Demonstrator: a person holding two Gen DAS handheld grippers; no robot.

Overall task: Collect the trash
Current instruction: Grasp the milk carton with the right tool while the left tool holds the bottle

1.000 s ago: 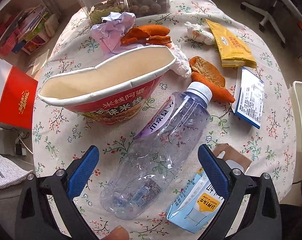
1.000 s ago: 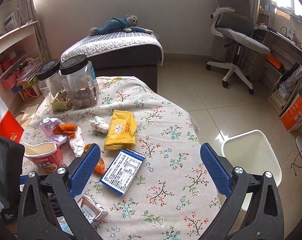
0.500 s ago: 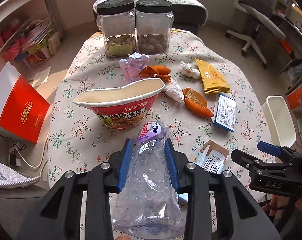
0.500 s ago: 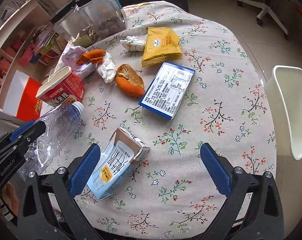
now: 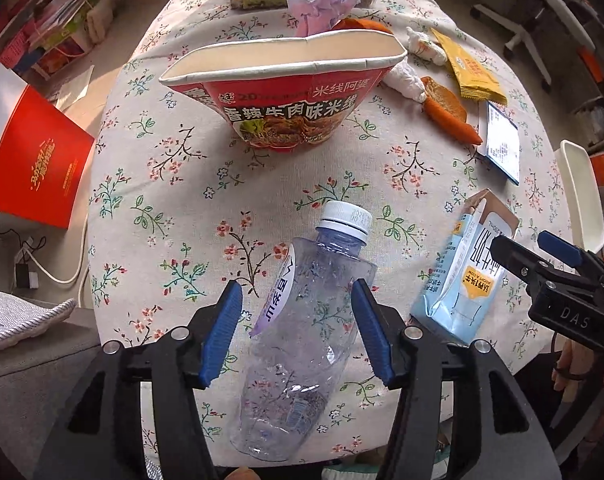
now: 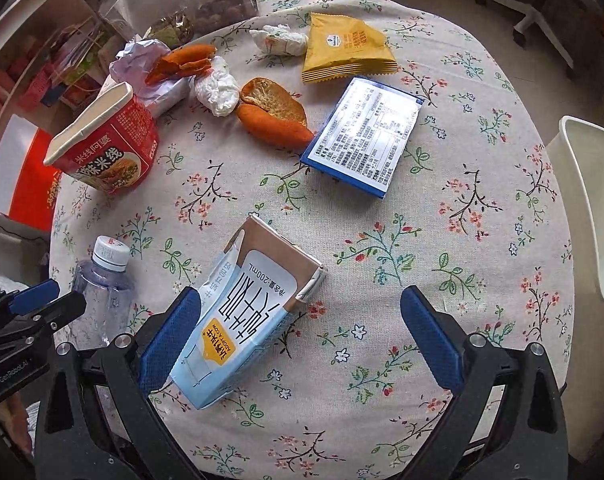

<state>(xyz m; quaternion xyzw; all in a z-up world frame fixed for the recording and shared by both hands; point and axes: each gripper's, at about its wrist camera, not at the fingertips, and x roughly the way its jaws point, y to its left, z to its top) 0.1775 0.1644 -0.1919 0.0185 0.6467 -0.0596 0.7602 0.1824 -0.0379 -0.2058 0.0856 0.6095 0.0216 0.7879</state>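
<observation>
An empty clear plastic bottle with a white cap lies between the fingers of my left gripper, whose jaws stand a little apart around it, the right pad touching it. It also shows in the right wrist view. My right gripper is open, its left finger beside a light-blue milk carton lying on the tablecloth; the carton also shows in the left wrist view. A red noodle cup, orange peels, crumpled tissues, a yellow packet and a blue box lie further back.
The round table has a floral cloth. Two clear jars stand at its far edge. A white bin stands at the right of the table. A red box is on the floor at left. An office chair stands at the back right.
My left gripper, which was shut on the bottle half a second ago, has widened its jaws and dropped closer to the table. My right gripper has moved down beside the milk carton.
</observation>
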